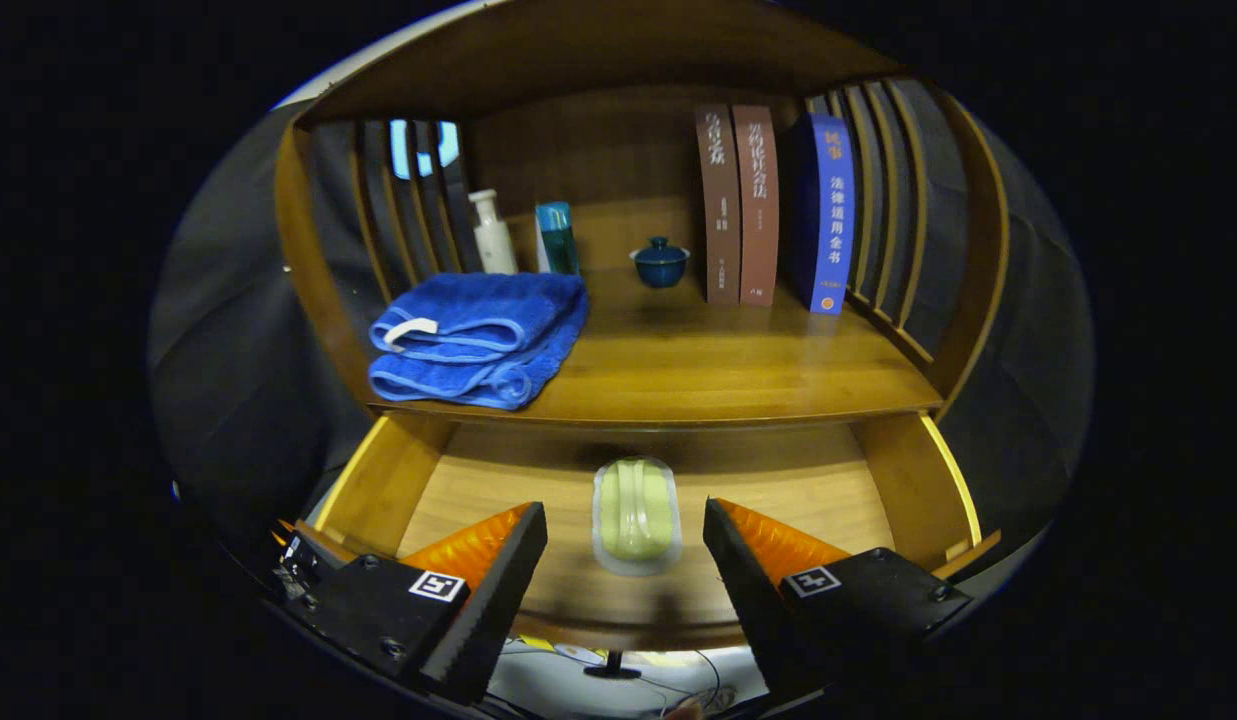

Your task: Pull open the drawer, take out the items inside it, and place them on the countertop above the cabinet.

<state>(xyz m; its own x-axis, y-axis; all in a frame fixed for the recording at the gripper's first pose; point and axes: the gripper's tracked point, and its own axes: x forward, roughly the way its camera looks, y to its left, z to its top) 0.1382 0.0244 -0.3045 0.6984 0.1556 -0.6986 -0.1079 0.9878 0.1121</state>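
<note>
The wooden drawer (398,480) stands pulled open below the countertop (698,370). On its floor lies a pale green item in clear wrapping (635,515), lengthwise, in the middle. My gripper (626,525) hovers above the drawer, open, its two fingers wide apart on either side of the green item and not touching it. A folded blue towel (478,340) rests on the left of the countertop, near its front edge.
At the back of the countertop stand a white bottle (493,235), a teal bottle (557,238), a small blue lidded cup (661,262), two brown books (738,205) and a blue book (826,215). Slatted wooden sides close both ends. A shelf board overhangs the top.
</note>
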